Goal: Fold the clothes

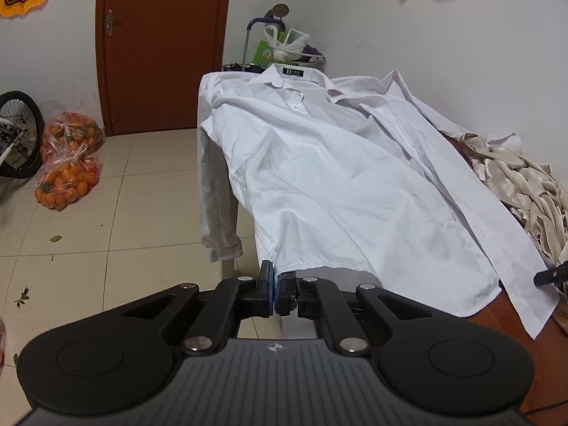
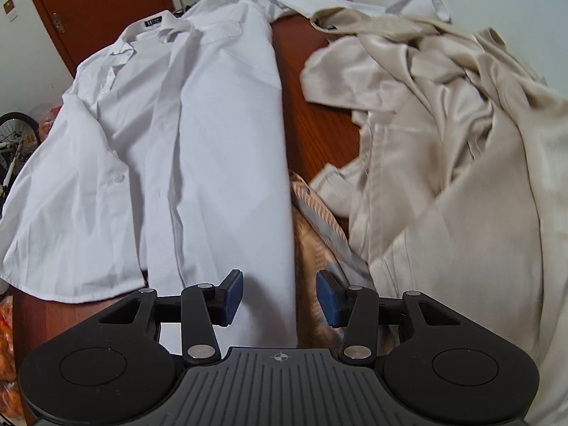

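1. White shirt (image 1: 348,184) lies spread front-up on the wooden table (image 2: 312,120), collar at the far end; one sleeve (image 1: 216,191) hangs off the table's left edge, and the near hem also goes over the edge
2. Left gripper (image 1: 276,293) has its fingers pressed together on the hem corner of the shirt; a bit of fabric sits between the pads
3. Right gripper (image 2: 280,296) has fingers wide apart w/ nothing between them, hovering over the shirt's right edge near the hem
4. Risk: only a thin bit of hem is pinched, so a pull may slip it out; the hanging sleeve could drag the shirt sideways & wrinkle it
5. In the way: beige garment (image 2: 461,142) is crumpled just beside the shirt on the right, plus a striped cloth (image 2: 319,220) between them, so little free table for folding. On the floor, well apart: bags of oranges (image 1: 67,163), a bicycle wheel (image 1: 17,135)
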Tool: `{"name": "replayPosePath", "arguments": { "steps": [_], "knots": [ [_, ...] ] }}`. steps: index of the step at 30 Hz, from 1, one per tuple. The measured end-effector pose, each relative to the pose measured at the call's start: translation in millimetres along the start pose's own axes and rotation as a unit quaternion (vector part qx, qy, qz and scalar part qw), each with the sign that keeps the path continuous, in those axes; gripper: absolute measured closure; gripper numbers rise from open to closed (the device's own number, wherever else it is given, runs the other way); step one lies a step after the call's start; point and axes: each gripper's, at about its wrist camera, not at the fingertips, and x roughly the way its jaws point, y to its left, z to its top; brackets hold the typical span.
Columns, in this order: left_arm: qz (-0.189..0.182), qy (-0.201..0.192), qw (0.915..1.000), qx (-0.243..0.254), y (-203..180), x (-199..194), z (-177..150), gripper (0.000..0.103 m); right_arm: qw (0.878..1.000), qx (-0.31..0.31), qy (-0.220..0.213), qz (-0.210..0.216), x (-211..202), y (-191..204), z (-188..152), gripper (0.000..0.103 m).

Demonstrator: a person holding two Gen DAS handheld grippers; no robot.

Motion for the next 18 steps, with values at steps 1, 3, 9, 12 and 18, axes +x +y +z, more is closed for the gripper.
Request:
{"name": "replayPosePath", "arguments": {
  "steps": [1, 3, 9, 12, 18],
  "knots": [
    [0.001, -0.003, 1.0000, -0.002, 0, -1, 2, 0.098, 1.000, 0.006, -0.009, 0.002, -6, -1, 1, 0.059],
    [0.004, -0.011, 0.9999, -0.006, 1, -3, 6, 0.098, 0.999, 0.018, -0.035, 0.006, -22, -4, 6, 0.082],
    [0.021, -0.027, 0.9992, -0.019, 5, -21, 27, 0.098, 0.992, 0.054, -0.112, 0.018, -69, -10, 20, 0.100],
    [0.019, -0.038, 0.9989, -0.021, 3, -38, 37, 0.098, 0.986, 0.072, -0.151, 0.024, -93, -14, 27, 0.101],
    [-0.010, -0.028, 0.9995, -0.009, -6, -71, 43, 0.098, 0.967, 0.119, -0.223, 0.018, -169, -39, 61, 0.101]
  ]
}}
